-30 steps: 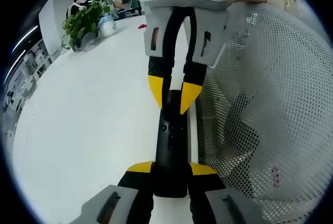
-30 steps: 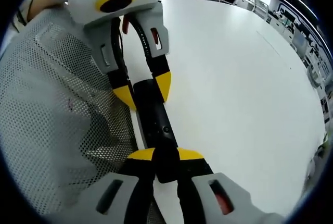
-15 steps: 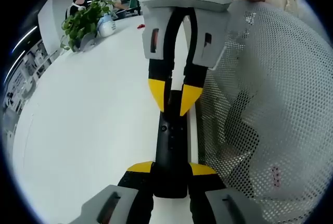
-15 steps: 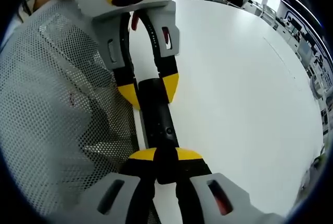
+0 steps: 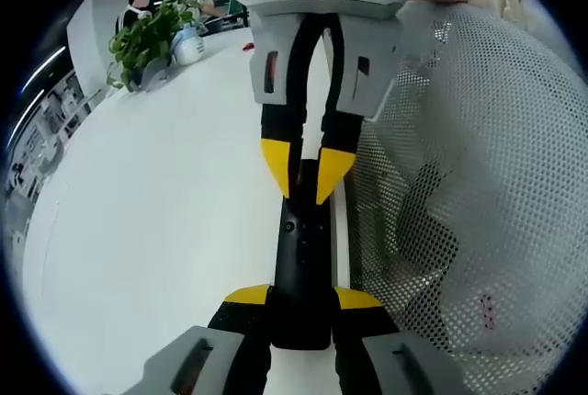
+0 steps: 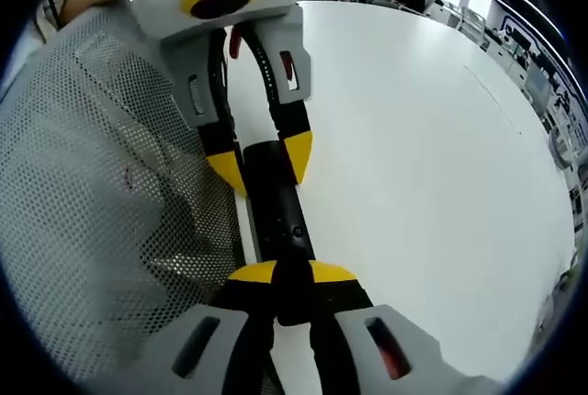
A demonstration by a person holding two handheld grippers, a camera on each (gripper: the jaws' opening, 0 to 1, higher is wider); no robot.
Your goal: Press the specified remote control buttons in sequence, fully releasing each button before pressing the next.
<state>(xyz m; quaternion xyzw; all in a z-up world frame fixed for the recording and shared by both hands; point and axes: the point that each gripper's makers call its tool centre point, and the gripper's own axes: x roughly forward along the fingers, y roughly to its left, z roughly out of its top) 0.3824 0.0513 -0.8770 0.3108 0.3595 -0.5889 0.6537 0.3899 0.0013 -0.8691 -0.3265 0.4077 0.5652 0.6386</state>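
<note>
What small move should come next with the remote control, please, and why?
Probably open the right hand-held gripper and lift it off the black remote control: both it and the left hand-held gripper clamp the remote's ends, so no tip is free to press the buttons.

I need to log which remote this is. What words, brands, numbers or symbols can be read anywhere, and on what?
None can be read.
Slim black remote control: its buttons show no legible marking.
White perforated mesh fabric: small reddish mark, too blurred to read.

white table [image 5: 156, 220], potted plant [image 5: 147, 39], mesh fabric [image 5: 478, 184]
</note>
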